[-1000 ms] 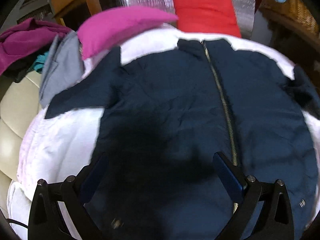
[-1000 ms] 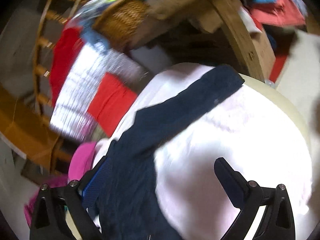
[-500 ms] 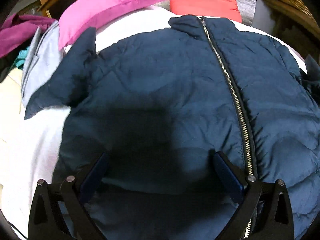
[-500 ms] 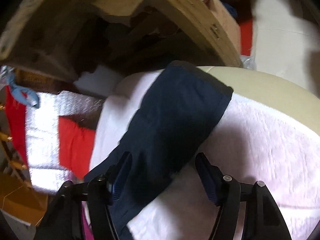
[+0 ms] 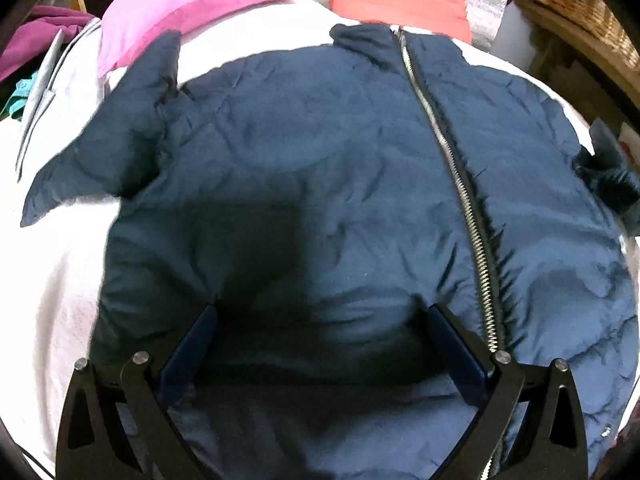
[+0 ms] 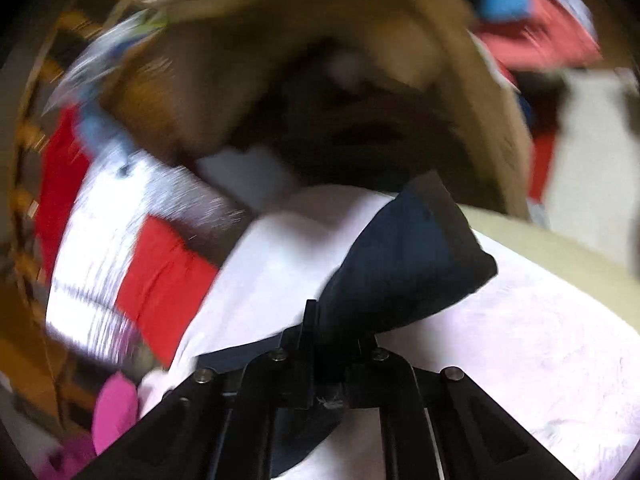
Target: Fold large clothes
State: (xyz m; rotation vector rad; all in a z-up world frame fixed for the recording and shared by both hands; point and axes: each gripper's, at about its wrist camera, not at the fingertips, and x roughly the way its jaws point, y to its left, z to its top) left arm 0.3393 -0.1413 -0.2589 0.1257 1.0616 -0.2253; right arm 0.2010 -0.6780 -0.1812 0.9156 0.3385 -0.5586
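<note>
Left tool [image 5: 320, 316]: fingers spread wide, tips pressing down onto the navy jacket [image 5: 320, 184], nothing between them. Right tool [image 6: 334, 320]: fingers brought together, pinching the jacket sleeve [image 6: 404, 256] near its cuff, the fabric bunched at the tips. Right view heavily motion-blurred.

Black hand-held gripper [image 5: 320, 316], blue pads [image 5: 188, 356], silver screws.
</note>
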